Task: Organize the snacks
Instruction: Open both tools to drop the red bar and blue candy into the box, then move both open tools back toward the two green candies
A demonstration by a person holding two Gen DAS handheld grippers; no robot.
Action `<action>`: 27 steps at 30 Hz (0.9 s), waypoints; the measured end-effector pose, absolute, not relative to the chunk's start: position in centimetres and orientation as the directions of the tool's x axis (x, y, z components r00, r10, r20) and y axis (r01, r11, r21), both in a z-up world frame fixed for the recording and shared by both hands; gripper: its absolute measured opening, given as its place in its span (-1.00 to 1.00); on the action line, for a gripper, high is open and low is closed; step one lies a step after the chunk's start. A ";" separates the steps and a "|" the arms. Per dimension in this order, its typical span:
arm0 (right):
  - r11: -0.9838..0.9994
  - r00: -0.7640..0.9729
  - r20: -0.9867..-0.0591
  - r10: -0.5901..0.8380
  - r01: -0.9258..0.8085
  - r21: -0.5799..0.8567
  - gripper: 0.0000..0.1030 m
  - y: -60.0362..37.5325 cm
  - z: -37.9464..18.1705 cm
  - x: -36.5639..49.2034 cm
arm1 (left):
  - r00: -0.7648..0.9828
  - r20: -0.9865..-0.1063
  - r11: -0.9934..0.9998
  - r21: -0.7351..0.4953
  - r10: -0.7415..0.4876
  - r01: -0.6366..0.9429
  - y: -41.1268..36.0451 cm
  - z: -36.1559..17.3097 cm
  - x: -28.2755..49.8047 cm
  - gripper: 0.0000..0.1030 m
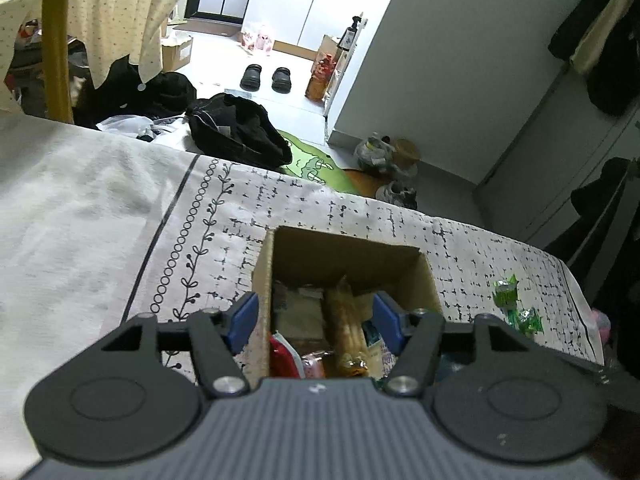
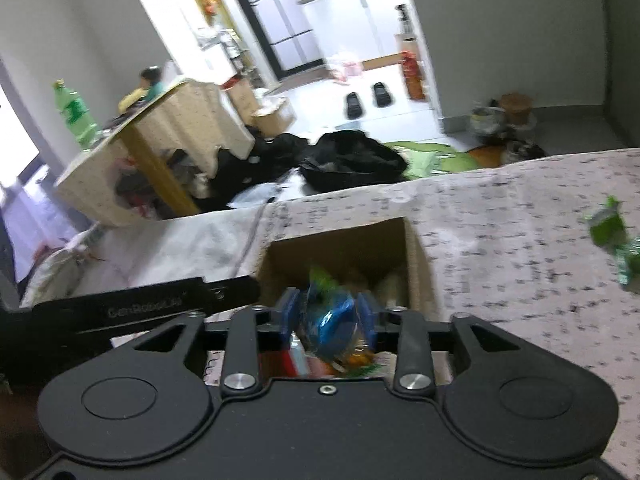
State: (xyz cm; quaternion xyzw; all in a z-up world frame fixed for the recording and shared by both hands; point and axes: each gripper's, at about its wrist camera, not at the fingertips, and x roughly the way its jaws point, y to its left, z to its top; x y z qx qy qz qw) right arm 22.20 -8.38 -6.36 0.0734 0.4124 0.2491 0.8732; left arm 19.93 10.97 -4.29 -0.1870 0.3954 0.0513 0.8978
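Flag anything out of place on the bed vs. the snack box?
Two green-wrapped snacks lie loose on the patterned bedspread, right of the cardboard box, while other snacks are already inside. A blue packet sits between the right gripper fingers over the box.

Left gripper (image 1: 316, 316) angled downward, blue pads (image 1: 243, 318) well apart, nothing pressed between them. Right gripper (image 2: 329, 314) angled downward likewise, blue pads (image 2: 289, 312) parted on either side of a blue snack packet (image 2: 334, 326), blurred; contact unclear.
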 end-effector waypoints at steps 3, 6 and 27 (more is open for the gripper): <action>0.874 0.539 -0.691 0.482 -0.352 0.335 0.10 -8.9 -6.7 22.1 | 0.684 -0.728 0.928 -0.289 -0.055 -0.234 11.3 -4.4 19.7 0.29; 0.890 0.546 -0.706 0.452 -0.332 0.313 0.10 -9.8 -7.0 21.9 | 0.680 -0.731 0.932 -0.283 -0.057 -0.226 11.2 -4.5 19.8 0.31; 0.945 0.590 -0.738 0.328 -0.217 0.246 0.51 -17.5 -6.9 22.5 | 0.643 -0.760 0.962 -0.237 -0.096 -0.137 5.4 -4.4 22.0 0.68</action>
